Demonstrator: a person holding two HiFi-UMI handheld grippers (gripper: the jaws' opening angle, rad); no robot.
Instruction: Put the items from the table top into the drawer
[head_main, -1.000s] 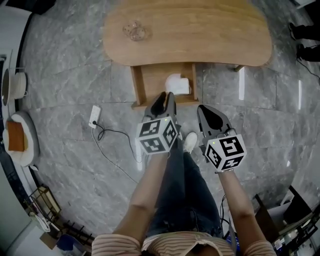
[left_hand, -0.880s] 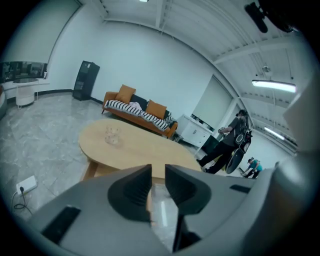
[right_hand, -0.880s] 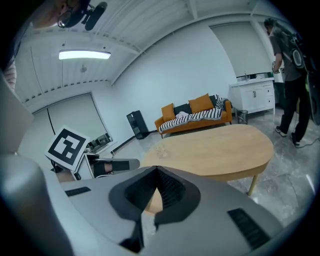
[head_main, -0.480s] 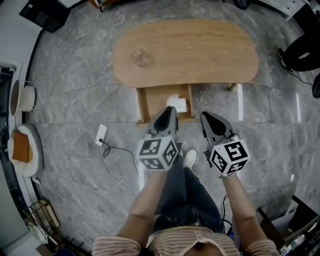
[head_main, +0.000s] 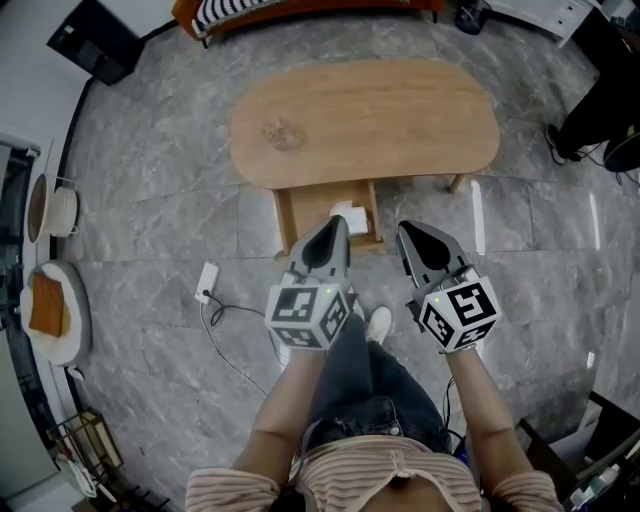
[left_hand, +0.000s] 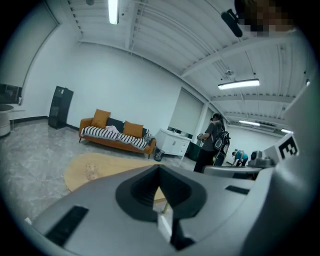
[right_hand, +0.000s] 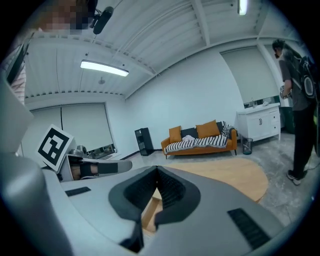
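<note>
Twice over, seeing jaws pressed together on nothing: left gripper (left_hand: 160, 170) having just been closing, right gripper (right_hand: 157, 171) likewise closed up and empty. Looking down from the head, finding both hovering side by side above the grey floor (head_main: 150, 240), just short of the open drawer (head_main: 292, 215) and not touching it. From up there, making out a white item (head_main: 350, 212) lying inside the drawer. Spotting a clear glass piece (head_main: 281, 132) sitting on the wooden table (head_main: 400, 120), well apart from both tools. Along the jaws instead, taking in the far side: orange sofa (left_hand: 117, 136) and a standing person (left_hand: 210, 145).
</note>
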